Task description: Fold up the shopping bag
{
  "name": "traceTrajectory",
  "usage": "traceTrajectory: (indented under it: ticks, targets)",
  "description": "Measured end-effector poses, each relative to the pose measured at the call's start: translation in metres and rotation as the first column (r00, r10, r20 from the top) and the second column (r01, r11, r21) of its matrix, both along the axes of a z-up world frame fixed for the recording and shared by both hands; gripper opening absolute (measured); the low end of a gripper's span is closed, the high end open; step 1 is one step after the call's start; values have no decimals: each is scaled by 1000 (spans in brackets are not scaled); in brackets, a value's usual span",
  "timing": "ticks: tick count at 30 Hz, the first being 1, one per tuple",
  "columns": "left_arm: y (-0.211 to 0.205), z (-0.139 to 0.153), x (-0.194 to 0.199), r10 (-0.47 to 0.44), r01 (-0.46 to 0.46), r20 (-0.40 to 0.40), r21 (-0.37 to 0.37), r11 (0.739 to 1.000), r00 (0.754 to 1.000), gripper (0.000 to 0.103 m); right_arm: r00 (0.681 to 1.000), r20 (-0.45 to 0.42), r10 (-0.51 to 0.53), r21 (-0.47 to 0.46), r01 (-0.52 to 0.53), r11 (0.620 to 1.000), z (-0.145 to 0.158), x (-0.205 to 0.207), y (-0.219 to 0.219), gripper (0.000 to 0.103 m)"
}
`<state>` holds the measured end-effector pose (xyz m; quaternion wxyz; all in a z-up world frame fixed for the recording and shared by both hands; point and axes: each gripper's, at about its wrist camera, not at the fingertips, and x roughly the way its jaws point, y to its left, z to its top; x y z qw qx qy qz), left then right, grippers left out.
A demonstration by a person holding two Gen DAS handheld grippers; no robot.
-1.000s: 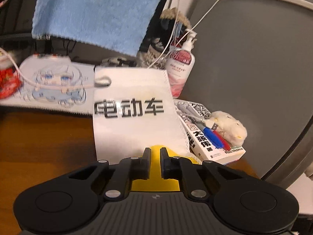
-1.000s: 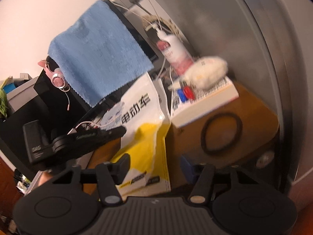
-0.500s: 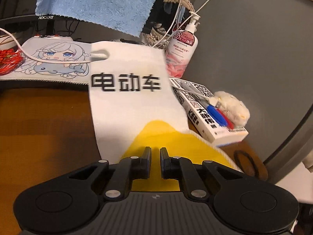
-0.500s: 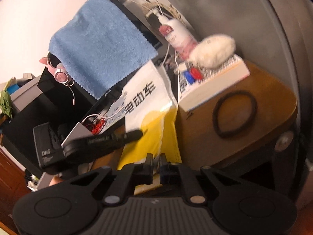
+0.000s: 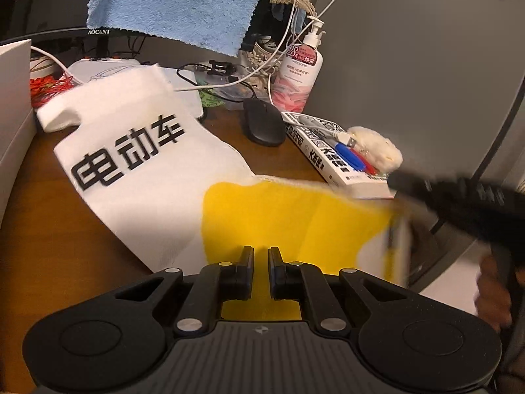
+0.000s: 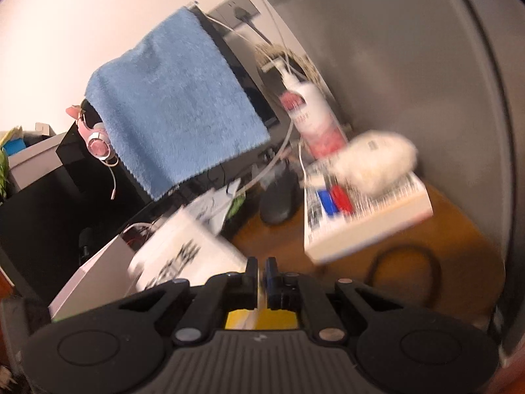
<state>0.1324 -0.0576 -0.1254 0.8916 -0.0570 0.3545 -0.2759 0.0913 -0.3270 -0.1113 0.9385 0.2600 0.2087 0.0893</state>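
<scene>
**Q:** Shopping bag (image 5: 137, 170): how is it held, and by what?

**A:** Left tool (image 5: 261, 259): fingers pressed nearly together at the near yellow edge of the bag; fabric lies between and under them, but whether they truly pinch it cannot be told from this view. Right tool (image 6: 262, 271): fingers drawn close on a thin pale and yellow edge of the same bag, judged a pinch. In the left view the right tool appears as a blurred dark shape at the bag's far right corner, with a hand (image 5: 495, 292) behind it.

**Q:** Where does the bag lie?

**A:** On the wooden tabletop (image 5: 49, 262), spread mostly flat. The white half with black characters reaches toward the monitor; the yellow half lies nearest the tools, its right corner raised off the surface.

**Q:** What surrounds it?

**A:** A book (image 5: 331, 154) just beside the yellow half, bearing pens and a fluffy white toy (image 5: 377, 147); a computer mouse (image 5: 262, 124) and a lotion pump bottle (image 5: 300, 72) behind; a blue towel (image 5: 177, 3) hanging above.

**Q:** How far along is the task?

**A:** Early, by judgement. No completed fold or crease shows. Both lower corners appear taken up, suggesting a first fold toward the handles is being started; every later fold remains.
</scene>
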Motion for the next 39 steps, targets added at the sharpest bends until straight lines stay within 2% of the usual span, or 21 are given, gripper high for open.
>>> traceTrajectory:
  ticks: [4, 8, 9, 12, 17, 19, 20, 23, 28, 31, 36, 38, 39]
  targets:
    - [-3, 0, -6, 15, -15, 11, 9, 1000, 1000, 9, 999, 29, -16, -41, 17, 999, 15, 17, 1, 3]
    - [-2, 1, -5, 16, -16, 6, 2, 1000, 1000, 9, 999, 36, -18, 38, 17, 999, 22, 10, -12, 11]
    - [-1, 3, -4, 15, -15, 3, -14, 1000, 1000, 9, 999, 33, -18, 58, 16, 998, 21, 5, -15, 17]
    - [4, 11, -2, 13, -13, 5, -66, 998, 1000, 9, 1000, 14, -12, 134, 10, 991, 14, -13, -25, 43]
    - [11, 30, 0, 62, -58, 74, -61, 996, 995, 12, 1000, -3, 9, 196, -9, 981, 0, -41, -35, 50]
    - [13, 33, 6, 97, -93, 105, -41, 995, 990, 14, 1000, -16, 10, 230, -6, 973, -7, -50, -37, 65]
    - [14, 34, 10, 120, -118, 114, -28, 993, 986, 14, 999, -29, 14, 261, -6, 965, -10, -53, -38, 66]
    - [19, 32, 23, 164, -163, 111, -12, 986, 980, 15, 996, -70, 50, 337, -23, 941, -22, -59, -42, 67]
    - [27, 18, 41, 216, -217, 55, 15, 976, 975, 15, 981, -157, 116, 425, -39, 904, -43, -60, -39, 67]
    - [31, 9, 43, 215, -215, 23, 9, 977, 976, 15, 959, -215, 185, 500, -54, 864, -60, -55, -34, 67]
    - [30, 6, 37, 208, -208, 21, 24, 978, 978, 15, 937, -248, 245, 562, -67, 824, -77, -46, -22, 66]
    - [29, 5, 37, 205, -205, 17, 27, 978, 979, 15, 931, -248, 268, 584, -78, 808, -81, -42, -17, 63]
    - [29, 5, 37, 203, -204, 16, 30, 979, 979, 15, 928, -249, 278, 592, -81, 802, -82, -40, -15, 58]
